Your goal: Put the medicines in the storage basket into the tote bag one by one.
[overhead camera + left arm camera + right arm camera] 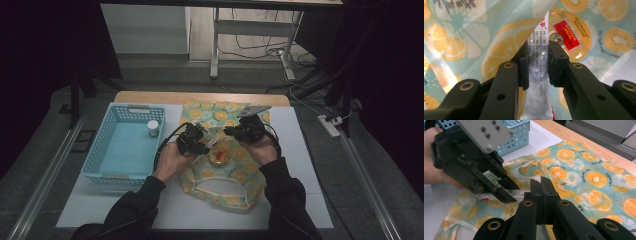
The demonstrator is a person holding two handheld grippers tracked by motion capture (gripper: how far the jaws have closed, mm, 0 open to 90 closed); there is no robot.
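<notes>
A fruit-print bag [215,190] lies flat in the middle of the table. My left gripper [204,148] is shut on a white sachet [537,100] with a clear blister and holds it just over the bag [456,47]. A round orange tin with a red label [569,35] lies beyond the sachet's tip, and the high view places this tin [219,158] at the bag's middle. My right gripper [541,182] is shut, its tips pinching the bag's white-hemmed rim [534,178]. It sits to the right of the left gripper [512,192].
A light blue plastic basket [120,112] stands at the left of the white mat with a small white jar [153,128] inside it. The wooden table edge [200,96] runs behind the bag. A power strip [330,125] lies on the floor to the right.
</notes>
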